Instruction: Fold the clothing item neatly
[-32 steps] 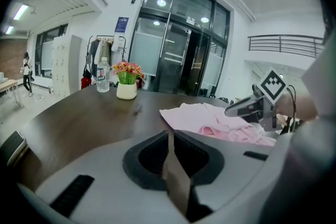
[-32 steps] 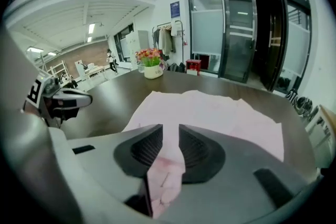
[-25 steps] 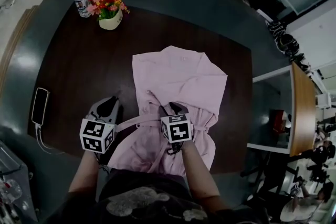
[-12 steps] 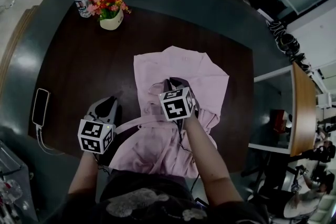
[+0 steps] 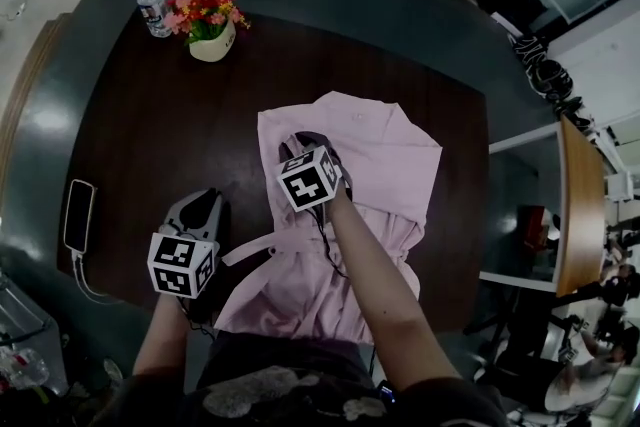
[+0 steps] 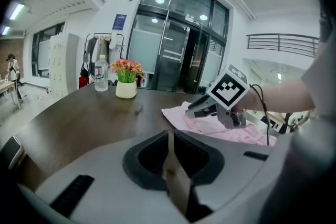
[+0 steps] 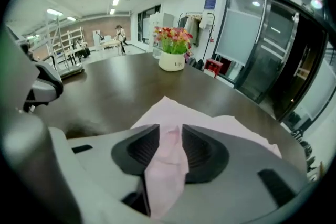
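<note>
A pink garment (image 5: 375,155) lies spread on the dark brown table (image 5: 140,135). My right gripper (image 5: 298,141) hovers over the garment's left half. In the right gripper view a fold of pink cloth (image 7: 165,165) fills the gap between its pads (image 7: 143,147). Those jaws have just been opening, and the cloth still touches both sides. My left gripper (image 5: 205,203) rests on the table left of the garment. It is shut on a thin pink strap (image 6: 171,165) that runs back to the garment (image 5: 262,243). The left gripper view shows the right gripper (image 6: 197,109) on the cloth.
A white pot of flowers (image 5: 210,35) and a water bottle (image 5: 152,3) stand at the table's far left. A phone (image 5: 78,215) with a cable lies by the left edge. The person's arms reach in from the near edge.
The right gripper has moved from the near part of the garment toward the far side and a little left, rolling as it went, with pink cloth in it. The left gripper has stayed put.
</note>
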A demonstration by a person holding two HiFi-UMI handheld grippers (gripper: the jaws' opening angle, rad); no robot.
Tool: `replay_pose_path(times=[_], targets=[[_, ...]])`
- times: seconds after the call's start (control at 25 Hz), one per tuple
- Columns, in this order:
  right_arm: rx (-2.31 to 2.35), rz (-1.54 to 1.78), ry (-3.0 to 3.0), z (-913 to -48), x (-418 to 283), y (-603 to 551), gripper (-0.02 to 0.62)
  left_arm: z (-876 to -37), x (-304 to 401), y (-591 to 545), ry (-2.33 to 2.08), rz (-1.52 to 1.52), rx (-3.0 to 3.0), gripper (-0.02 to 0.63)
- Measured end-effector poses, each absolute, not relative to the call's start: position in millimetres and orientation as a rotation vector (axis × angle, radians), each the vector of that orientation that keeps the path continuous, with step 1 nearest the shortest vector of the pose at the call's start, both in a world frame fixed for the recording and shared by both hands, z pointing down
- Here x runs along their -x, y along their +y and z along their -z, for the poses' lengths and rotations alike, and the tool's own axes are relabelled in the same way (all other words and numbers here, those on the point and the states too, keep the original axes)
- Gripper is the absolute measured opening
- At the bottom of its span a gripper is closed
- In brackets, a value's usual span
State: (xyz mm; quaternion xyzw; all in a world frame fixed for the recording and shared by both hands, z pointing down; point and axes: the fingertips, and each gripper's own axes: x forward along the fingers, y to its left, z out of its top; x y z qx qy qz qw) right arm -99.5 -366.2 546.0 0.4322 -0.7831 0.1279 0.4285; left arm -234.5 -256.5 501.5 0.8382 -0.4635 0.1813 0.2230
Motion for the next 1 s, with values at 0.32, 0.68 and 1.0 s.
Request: replay_pose_path(times=[0.32,0.68,1.0], targets=[[-1.139,-0.413,-2.071,-529.8,100.5,-328.2,0.117,-505.0,224.7,-260.0,-1.227,-0.51,-2.338,0.041],[-1.261,-0.428,-2.176,-514.0,71.0,-275.9,0.008,-522.8,183.2,-245.0,-1.091,-0.544,-2.422,0.041],[-1.605,-0.322,-2.22,-471.0,-7.3,-186.1,-0.008,-501.2,160.5,-186.8,-1.072,-0.429,-2.513,0.041]])
